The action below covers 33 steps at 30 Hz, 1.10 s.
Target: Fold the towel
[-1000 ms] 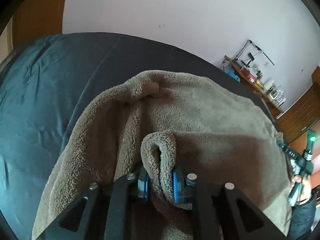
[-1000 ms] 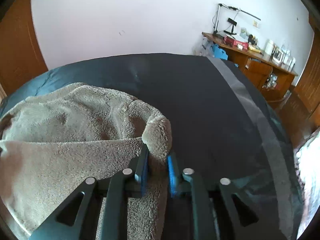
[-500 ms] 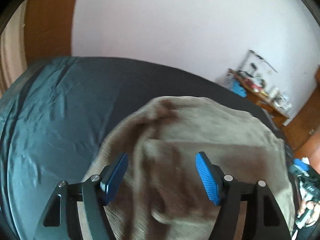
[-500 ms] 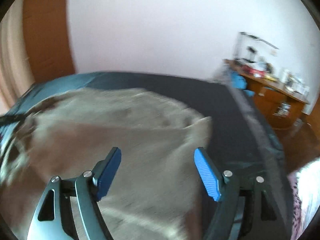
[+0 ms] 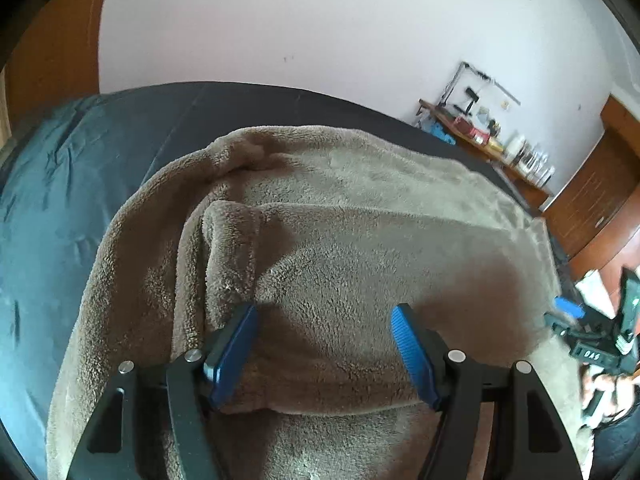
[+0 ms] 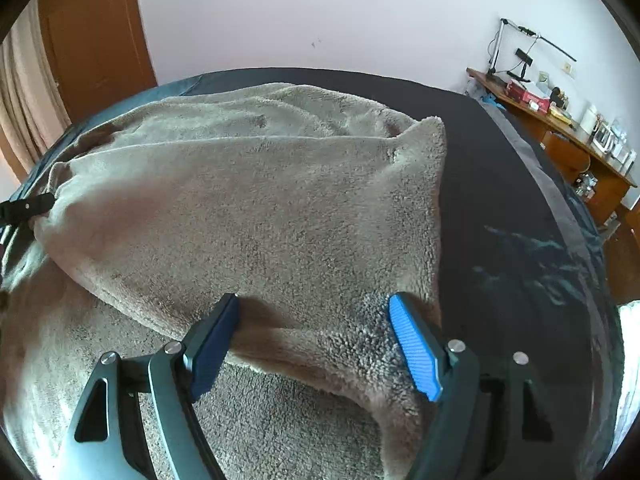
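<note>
Closest in, the left hand-held gripper [image 5: 324,344] has its jaws set wide, blue ribbed pads apart over the towel [image 5: 340,264] and pressing on nothing. The right hand-held gripper [image 6: 316,340] is just as wide, with the towel's [image 6: 256,216] folded flap lying loose between and ahead of its pads.

The towel rests on the bed [image 5: 60,208], one layer laid over another, so a first fold looks made and let go. To do the step well, I judge each gripper should next seek a clear edge or corner of the doubled layer, pinch both layers together, and keep the two hands level so the next fold lands square. The thick rolled hem ahead-left of the left gripper could bunch if only one layer is caught.

The cloth is a tan, deep-pile fleece, soft and slumping, with rounded fold lines rather than crisp creases. Past it the bed cover is a smooth, dark teal sheet, faintly wrinkled. Farthest off, to the right, a cluttered wooden desk [image 6: 560,120] stands against a plain pale wall [image 6: 320,12].
</note>
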Tool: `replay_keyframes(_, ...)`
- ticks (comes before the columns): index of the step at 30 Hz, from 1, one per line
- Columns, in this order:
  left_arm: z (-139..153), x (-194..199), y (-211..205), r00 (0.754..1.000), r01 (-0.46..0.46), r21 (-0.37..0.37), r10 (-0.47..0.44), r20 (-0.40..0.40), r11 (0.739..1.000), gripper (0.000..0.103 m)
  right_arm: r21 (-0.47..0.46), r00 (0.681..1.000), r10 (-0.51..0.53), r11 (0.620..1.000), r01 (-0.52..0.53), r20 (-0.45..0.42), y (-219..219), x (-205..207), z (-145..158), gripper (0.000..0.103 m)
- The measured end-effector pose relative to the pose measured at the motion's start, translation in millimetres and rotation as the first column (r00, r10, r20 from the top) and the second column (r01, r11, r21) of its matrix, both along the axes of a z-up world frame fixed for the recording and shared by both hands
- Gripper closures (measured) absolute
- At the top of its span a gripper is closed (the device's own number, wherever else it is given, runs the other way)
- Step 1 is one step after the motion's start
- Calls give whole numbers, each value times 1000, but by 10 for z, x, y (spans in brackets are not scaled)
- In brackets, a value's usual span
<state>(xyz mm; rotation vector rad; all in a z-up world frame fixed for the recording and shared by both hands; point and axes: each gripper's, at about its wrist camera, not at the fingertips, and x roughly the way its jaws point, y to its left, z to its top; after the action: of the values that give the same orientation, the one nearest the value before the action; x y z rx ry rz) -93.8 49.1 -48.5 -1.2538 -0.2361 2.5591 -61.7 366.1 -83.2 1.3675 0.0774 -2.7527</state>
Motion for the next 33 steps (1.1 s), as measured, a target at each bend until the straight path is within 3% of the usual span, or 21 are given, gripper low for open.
replay_keyframes(3,-27,-5,80,1000,11,-49,-11,-11,999,31,36,1000,-7,999,8,-12,-53,2,-14,23)
replay_keyframes(11,86,121,192,1000,-10,-60,10,-3,998,31,64,999,-34,997,34,-8,-179,74,103,22)
replay_keyframes(19,17,415,232,999,11,-25,-11,31,1000,31,13,991,130,991,-130,-28,-727,405,309,21)
replay_keyframes(26,-76,461,193,999,-2,-18,2,35,1000,31,47,987,146,988,-149,67,-947,375,-31,20)
replay_keyframes(27,-72,469,178,999,-5,-12,5,37,1000,31,31,989,139,990,-141,57,-925,388,-55,16)
replay_keyframes(33,-60,667,15,999,-35,30,33,42,999,31,36,992,112,993,-114,55,-899,386,-73,14)
